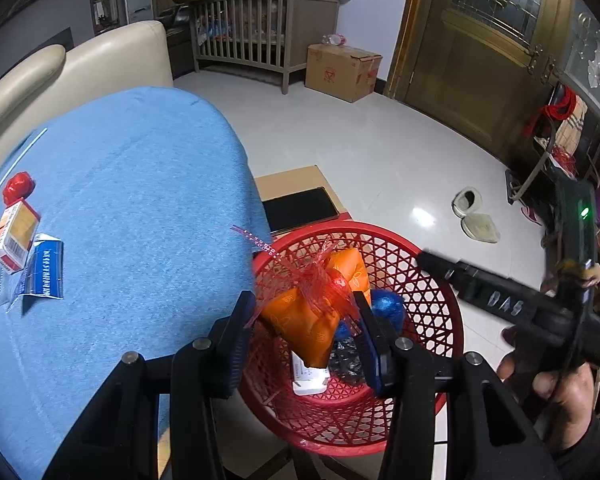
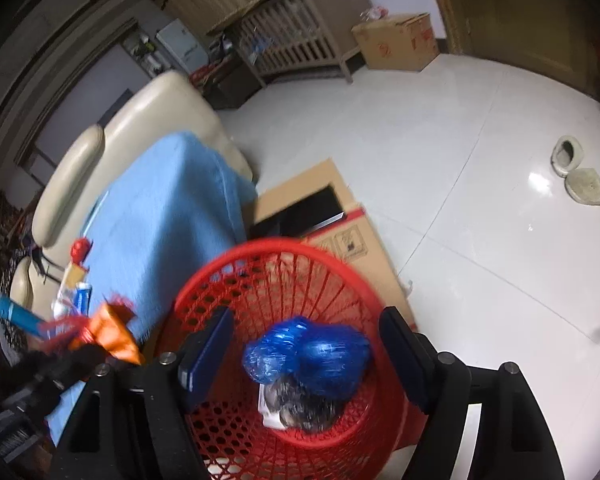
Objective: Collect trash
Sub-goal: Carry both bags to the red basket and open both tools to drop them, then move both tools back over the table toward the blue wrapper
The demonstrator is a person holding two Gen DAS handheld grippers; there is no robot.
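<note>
Presently over red basket (image 1: 440, 304): left tool (image 1: 304, 320) spread, orange packet (image 1: 304, 320) with red mesh apparently dropping; right tool (image 2: 306, 344) released above blue wrapper (image 2: 308, 356). Still left on blue counter (image 1: 140, 200), far left: carton (image 1: 16, 236), red wrapper (image 1: 18, 186), blue sachet (image 1: 44, 272).

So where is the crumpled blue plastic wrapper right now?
The blue wrapper lies inside the red basket, low in the right wrist view between the open right gripper's fingers, atop a white box.
</note>
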